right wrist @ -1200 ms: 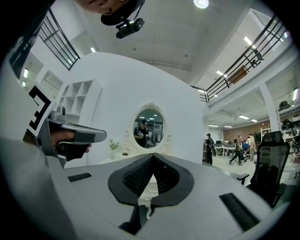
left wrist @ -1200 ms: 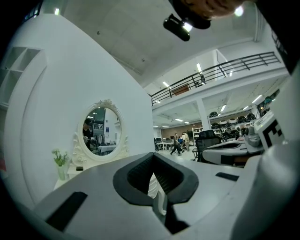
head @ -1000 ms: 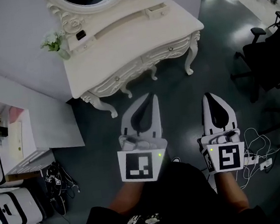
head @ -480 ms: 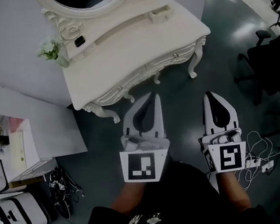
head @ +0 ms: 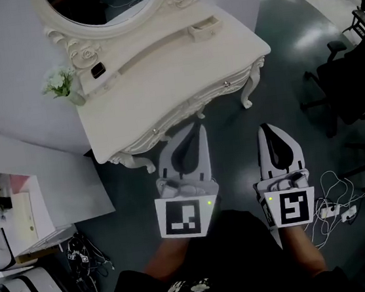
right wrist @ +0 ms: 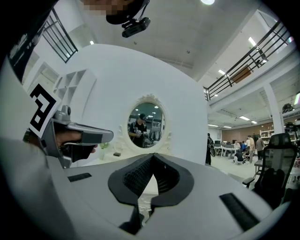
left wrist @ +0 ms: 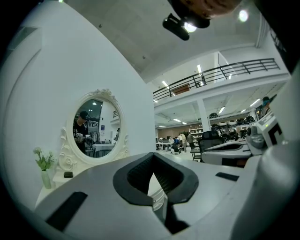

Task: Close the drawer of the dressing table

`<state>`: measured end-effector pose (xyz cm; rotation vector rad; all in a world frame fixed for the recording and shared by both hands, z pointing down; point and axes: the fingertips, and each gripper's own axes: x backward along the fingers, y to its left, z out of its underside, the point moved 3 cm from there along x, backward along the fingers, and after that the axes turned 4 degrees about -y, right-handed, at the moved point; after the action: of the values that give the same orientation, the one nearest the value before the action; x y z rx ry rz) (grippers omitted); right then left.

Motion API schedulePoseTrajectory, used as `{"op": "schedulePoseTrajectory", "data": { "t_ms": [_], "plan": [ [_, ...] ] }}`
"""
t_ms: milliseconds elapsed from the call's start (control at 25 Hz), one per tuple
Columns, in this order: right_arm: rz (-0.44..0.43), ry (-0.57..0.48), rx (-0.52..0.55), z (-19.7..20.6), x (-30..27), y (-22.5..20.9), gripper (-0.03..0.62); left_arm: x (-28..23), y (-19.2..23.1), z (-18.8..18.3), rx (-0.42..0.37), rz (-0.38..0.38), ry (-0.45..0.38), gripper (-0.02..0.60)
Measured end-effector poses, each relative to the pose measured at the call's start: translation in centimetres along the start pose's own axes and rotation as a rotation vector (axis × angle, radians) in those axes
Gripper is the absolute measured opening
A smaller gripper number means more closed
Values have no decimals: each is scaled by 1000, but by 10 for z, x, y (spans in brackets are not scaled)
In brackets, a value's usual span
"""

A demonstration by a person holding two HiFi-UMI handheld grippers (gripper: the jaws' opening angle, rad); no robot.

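1. The left gripper and the right gripper are held level side by side, pointing at the white dressing table. Both are closer to it than a second ago. The left tip now reaches the table's front edge in the head view, where before there was bare floor between them.
2. Both pairs of jaws are pressed together at the tips with nothing between them, the same as in the earlier frames.
3. The small drawer sits on the raised shelf at the back right of the table top. It sticks out from the shelf, not yet pushed in, well ahead of both grippers.
4. The oval mirror shows more of its frame than before. The flowers and the small dark object stay at the back left of the top.
5. The office chair is off to the right, and cables lie on the floor beside the right gripper.
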<state>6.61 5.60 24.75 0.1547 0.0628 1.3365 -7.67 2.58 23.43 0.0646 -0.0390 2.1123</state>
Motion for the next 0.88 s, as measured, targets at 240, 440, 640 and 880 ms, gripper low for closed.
{"op": "schedulePoseTrajectory", "data": {
  "t_ms": [240, 440, 640, 880],
  "plan": [
    [32, -22, -4, -2, -24, -4, -2, -19, 13, 4, -40, 35, 7, 0],
    [49, -6, -12, 7, -40, -5, -2, -34, 26, 8, -29, 51, 15, 0],
    [80, 17, -7, 10, -52, -6, -2, -48, 32, 11, -15, 94, 13, 0],
    [110, 35, -5, 16, -57, -11, -2, -61, 34, 19, -2, 127, 33, 0]
  ]
}}
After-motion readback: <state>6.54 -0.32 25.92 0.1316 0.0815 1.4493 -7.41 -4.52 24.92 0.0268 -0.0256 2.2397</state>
